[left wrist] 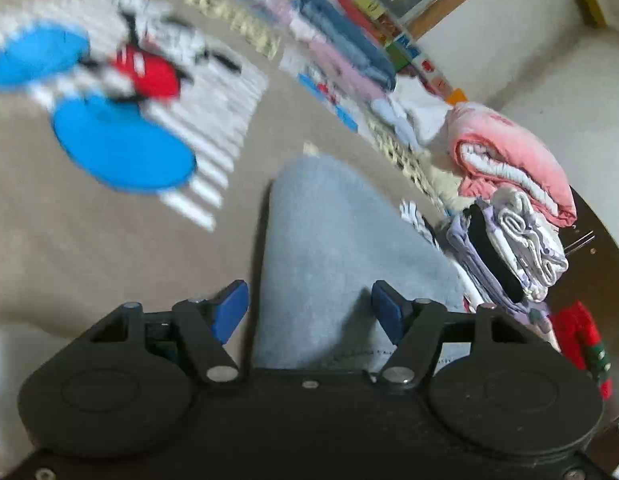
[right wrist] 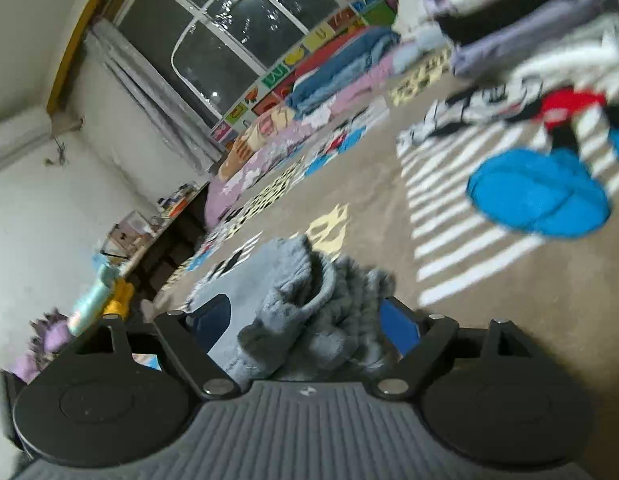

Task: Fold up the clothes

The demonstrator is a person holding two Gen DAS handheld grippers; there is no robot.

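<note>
Left wrist view: the left gripper [left wrist: 307, 306] stands wide, its blue pads [left wrist: 229, 308] clear of the grey-blue garment [left wrist: 341, 240] that lies between them on the tan blanket [left wrist: 89, 260]. A pile of folded clothes [left wrist: 509, 216] sits just to the right.

Right wrist view: the right gripper [right wrist: 305, 324] is wide too, with the garment [right wrist: 309, 312] bunched between its fingers, apparently released. It looks as if a fold has just been laid; next, fresh edges need pinching.
</note>
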